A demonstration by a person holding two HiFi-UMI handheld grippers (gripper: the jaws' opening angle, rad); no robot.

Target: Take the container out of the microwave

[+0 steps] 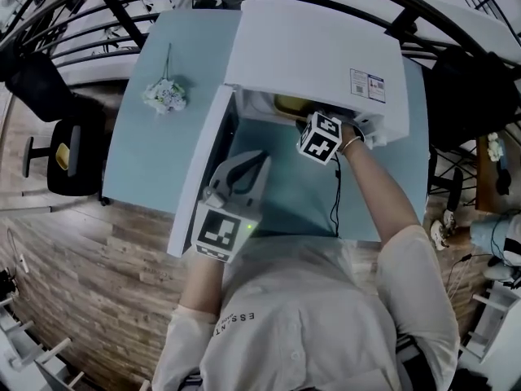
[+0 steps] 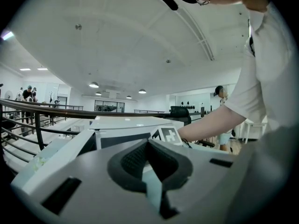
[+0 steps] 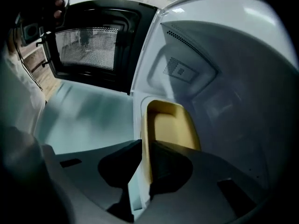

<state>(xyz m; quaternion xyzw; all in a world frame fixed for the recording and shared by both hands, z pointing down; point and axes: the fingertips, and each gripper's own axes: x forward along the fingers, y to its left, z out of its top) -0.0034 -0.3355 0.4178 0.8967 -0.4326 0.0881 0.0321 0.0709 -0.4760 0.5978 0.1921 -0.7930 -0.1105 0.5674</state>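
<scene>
The white microwave (image 1: 317, 47) stands on the table with its door (image 1: 199, 169) swung open to the left. Inside lies a yellow container (image 3: 173, 125), of which only a sliver (image 1: 289, 104) shows in the head view. My right gripper (image 3: 145, 146) reaches into the cavity, and its pads clamp the container's near wall. In the head view only its marker cube (image 1: 320, 137) shows at the opening. My left gripper (image 1: 248, 160) hangs low beside the open door, apart from it, jaws together and empty (image 2: 148, 143).
A pale blue table (image 1: 155, 161) carries the microwave and a small bunch of white flowers (image 1: 165, 94) at the far left. A cable (image 1: 335, 194) runs across the table under my right arm. A black chair (image 1: 61, 149) stands on the left. Dark railings curve behind.
</scene>
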